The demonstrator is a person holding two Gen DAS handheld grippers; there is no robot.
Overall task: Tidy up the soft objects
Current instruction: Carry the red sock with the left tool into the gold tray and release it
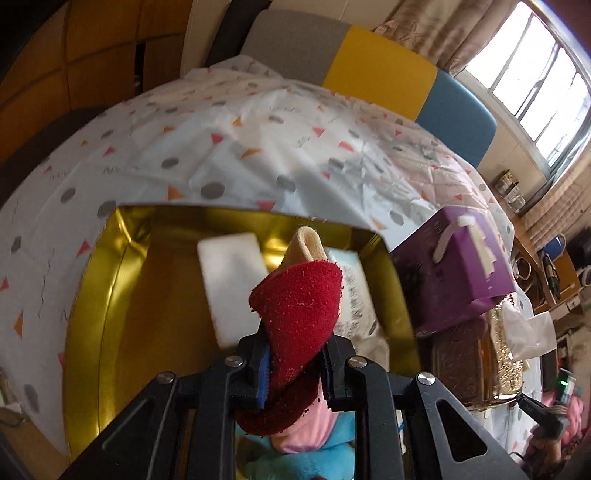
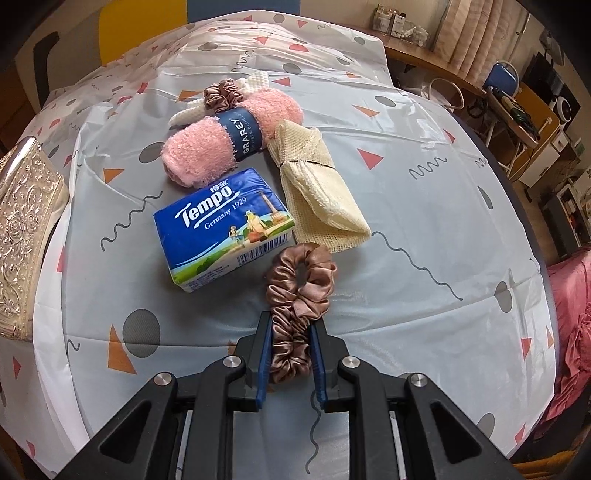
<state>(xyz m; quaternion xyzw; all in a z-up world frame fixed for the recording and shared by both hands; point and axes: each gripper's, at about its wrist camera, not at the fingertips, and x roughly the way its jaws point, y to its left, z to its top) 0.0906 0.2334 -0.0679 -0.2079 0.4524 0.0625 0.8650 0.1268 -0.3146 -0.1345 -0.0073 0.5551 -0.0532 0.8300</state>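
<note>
You see patterned tablecloth [image 2: 406, 206], purple box [image 1: 461, 266] beside embossed silver box [image 2: 26, 229], window [image 1: 546, 85], curtain [image 1: 424, 33].

Both my grippers point down and are squeezed tight.

My left gripper [image 1: 293, 363] tips down with its black fingers pinched on a red cloth [image 1: 297, 306]; my right gripper [image 2: 291, 356] points down more steeply; its blue pads [image 2: 265, 360] pinch a brown scrunchie [image 2: 299, 291].
</note>
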